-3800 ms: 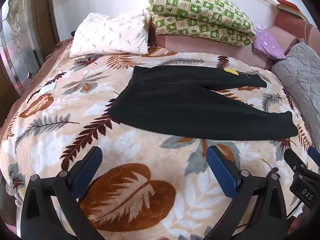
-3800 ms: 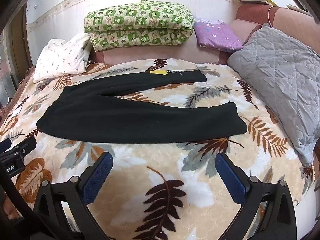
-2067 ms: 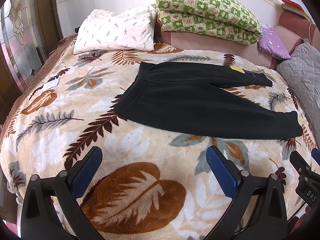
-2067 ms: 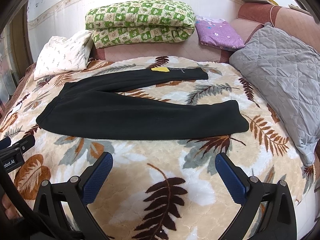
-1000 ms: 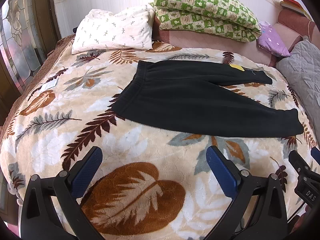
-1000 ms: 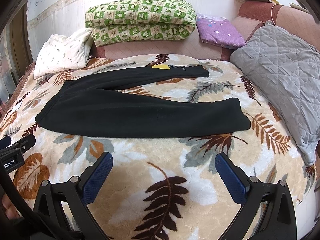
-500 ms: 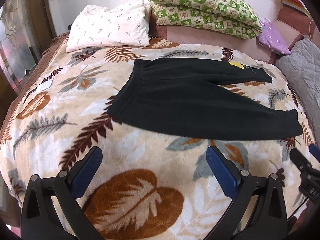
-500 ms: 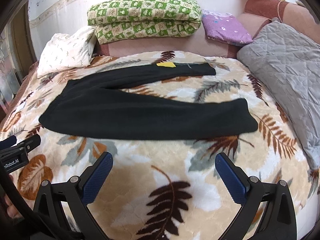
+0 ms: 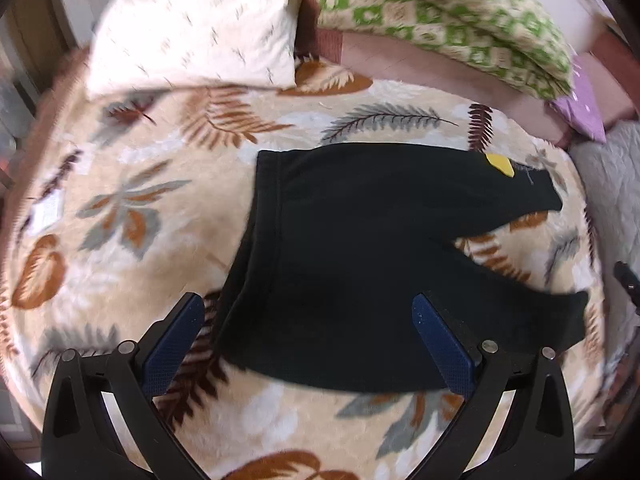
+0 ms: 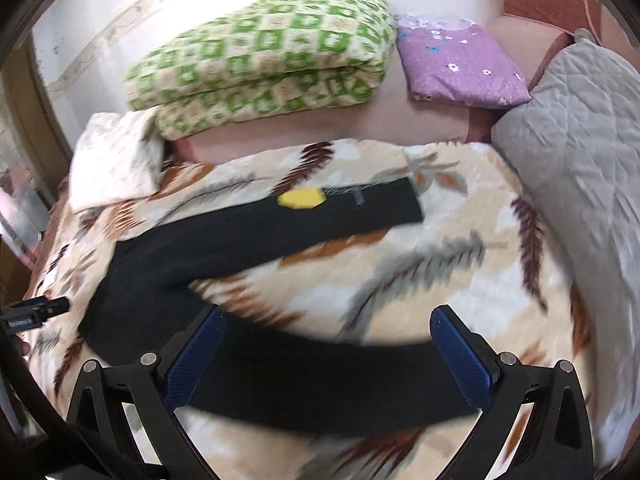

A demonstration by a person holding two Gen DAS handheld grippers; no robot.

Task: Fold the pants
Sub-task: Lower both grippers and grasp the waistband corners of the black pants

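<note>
Soft black fleece pants (image 9: 360, 248) lie flat mid-frame on leaf-print bed blanket (image 9: 132, 208) — limp, light, prob. best pinched at waistband/cuff — both hand-held grippers, left (image 9: 308, 344) & right (image 10: 328, 356), wide open, empty.

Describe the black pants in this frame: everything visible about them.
The black pants look like soft, fleecy fabric and lie flat and unfolded on the leaf-print blanket. The waistband is toward the white pillow; both legs spread apart toward the grey quilted cushion. A yellow tag sits on the far leg. Neither open hand-held gripper, left or right, grips them.
</note>
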